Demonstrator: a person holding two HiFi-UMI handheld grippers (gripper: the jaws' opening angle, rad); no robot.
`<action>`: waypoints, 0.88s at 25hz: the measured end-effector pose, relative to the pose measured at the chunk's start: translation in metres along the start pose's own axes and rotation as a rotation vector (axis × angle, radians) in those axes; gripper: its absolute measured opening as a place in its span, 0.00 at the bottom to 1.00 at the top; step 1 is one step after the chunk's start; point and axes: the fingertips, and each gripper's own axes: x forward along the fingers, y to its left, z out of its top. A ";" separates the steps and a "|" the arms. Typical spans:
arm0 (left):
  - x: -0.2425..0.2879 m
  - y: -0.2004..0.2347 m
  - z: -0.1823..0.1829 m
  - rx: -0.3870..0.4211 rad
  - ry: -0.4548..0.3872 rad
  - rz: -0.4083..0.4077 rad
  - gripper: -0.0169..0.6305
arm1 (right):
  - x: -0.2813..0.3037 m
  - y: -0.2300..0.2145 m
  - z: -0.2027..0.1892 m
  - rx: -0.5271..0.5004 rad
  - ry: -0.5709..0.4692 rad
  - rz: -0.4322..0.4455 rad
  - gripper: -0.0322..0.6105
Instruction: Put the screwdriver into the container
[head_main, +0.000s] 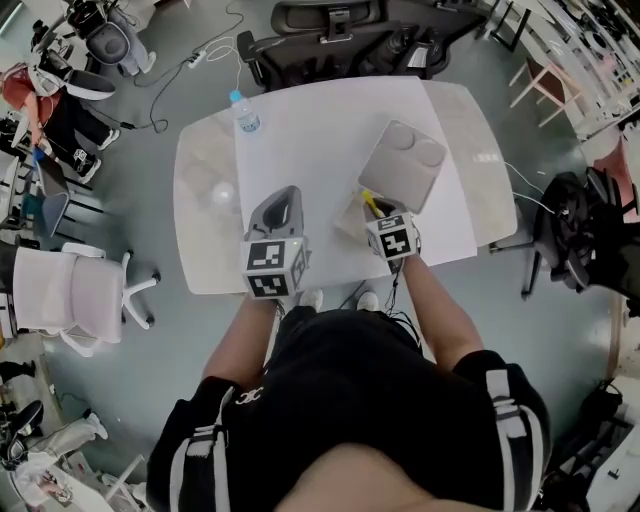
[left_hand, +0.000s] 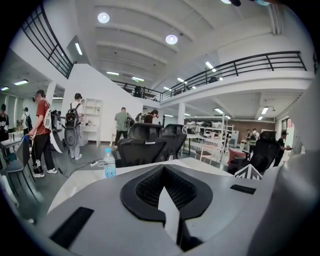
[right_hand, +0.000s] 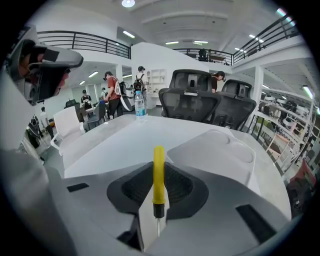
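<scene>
Right tongs (right_hand: 156, 200) clamped on yellow screwdriver (right_hand: 158, 172), near grey container (head_main: 402, 163), left tongs (left_hand: 167, 200) narrowly parted, empty, left of container

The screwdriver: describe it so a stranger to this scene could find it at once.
At the white table's near edge, beside the grey container, find the right gripper. Its jaws clamp the screwdriver: the only bright yellow thing there, with a black collar and thin metal shaft.

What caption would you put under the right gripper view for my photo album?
Right gripper clamps a yellow-handled screwdriver, with the grey container waiting ahead on the white table.
</scene>
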 end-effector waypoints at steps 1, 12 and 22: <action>0.000 0.002 0.000 -0.001 0.000 0.004 0.05 | 0.003 0.001 -0.001 -0.008 0.013 0.004 0.15; -0.002 0.017 0.000 -0.018 0.003 0.028 0.05 | 0.038 0.005 -0.038 -0.033 0.252 0.034 0.15; -0.004 0.030 0.005 -0.034 0.003 0.046 0.05 | 0.058 0.004 -0.051 -0.094 0.365 0.034 0.15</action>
